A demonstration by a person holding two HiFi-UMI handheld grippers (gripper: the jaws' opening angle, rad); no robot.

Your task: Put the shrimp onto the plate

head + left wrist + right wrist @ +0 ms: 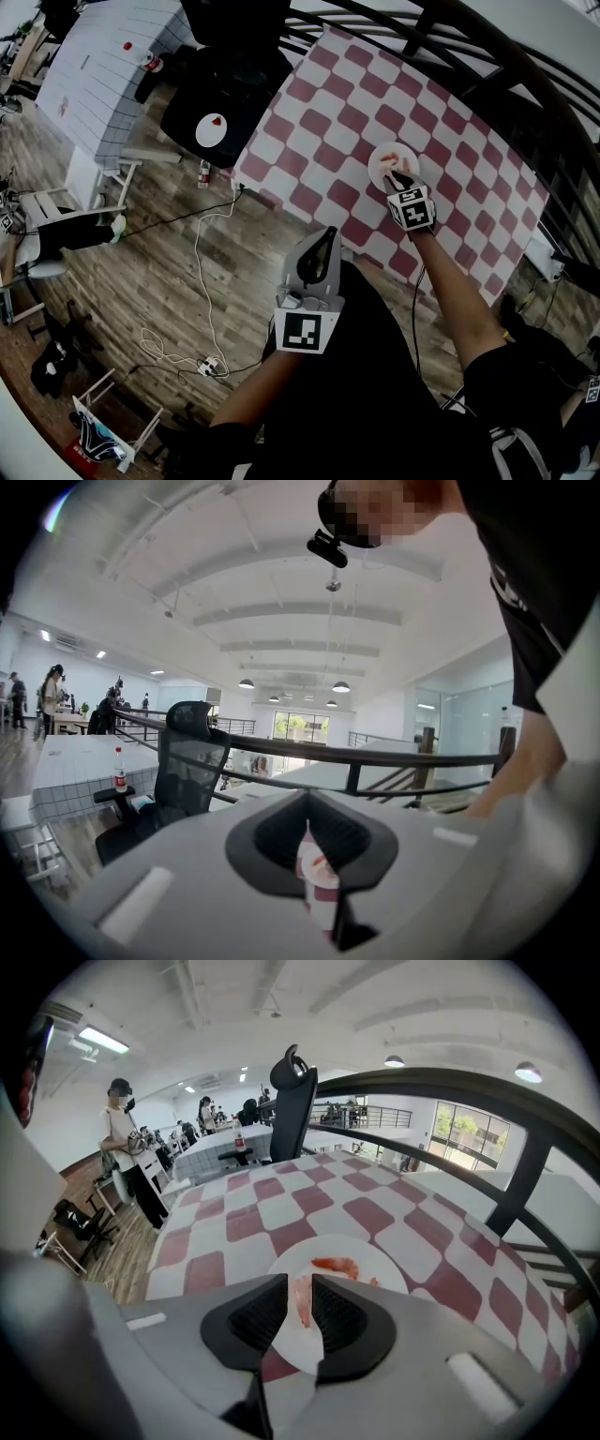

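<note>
the right gripper (298,1280) was nearly closed on a shrimp (302,1305), pinched across its body just over the white plate (375,1256), where a second shrimp (335,1265) already lay. it looked light, soft and slick, so a gentle hold across the thick middle would suit better than one at the tail. the left gripper (307,804) was closed and empty, held back near the person's body. the checked tablecloth (281,1211) around the plate was bare; an office chair (292,1101) and a railing (450,1087) stood well apart, blocking nothing.
</note>
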